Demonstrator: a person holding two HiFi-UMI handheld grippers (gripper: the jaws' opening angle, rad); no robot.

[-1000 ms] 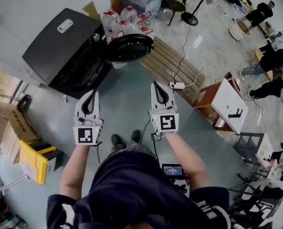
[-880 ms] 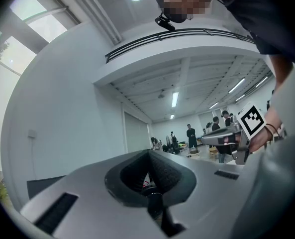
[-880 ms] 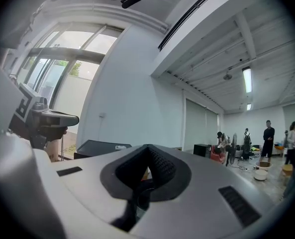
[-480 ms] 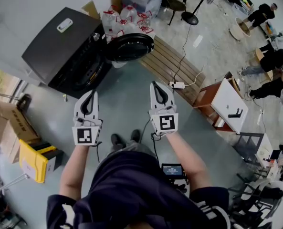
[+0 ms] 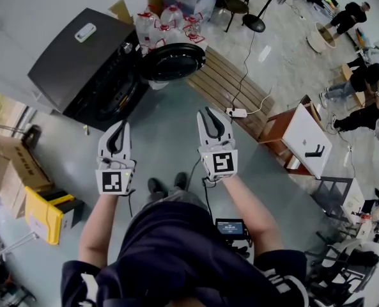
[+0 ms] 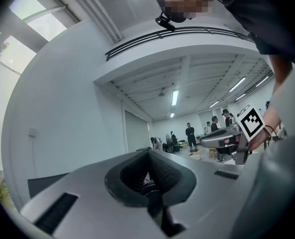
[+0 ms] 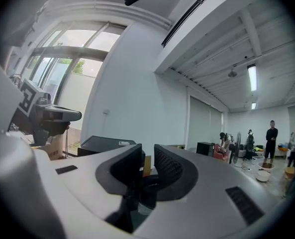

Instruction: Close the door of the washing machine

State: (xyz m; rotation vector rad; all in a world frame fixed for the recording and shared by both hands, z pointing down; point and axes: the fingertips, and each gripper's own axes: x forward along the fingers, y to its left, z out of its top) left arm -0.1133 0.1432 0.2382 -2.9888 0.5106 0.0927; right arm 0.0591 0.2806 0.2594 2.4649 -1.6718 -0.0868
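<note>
The door of the washing machine stands open ahead, well apart from me. My right tongs have just been parting, with nothing between them; my left tongs are clenched and empty. I judge this is the approach: next, reach the door and swing it shut.

White left gripper and right gripper — black-lined fingers, square marker cubes, dark short-sleeved top, black shoes
</note>
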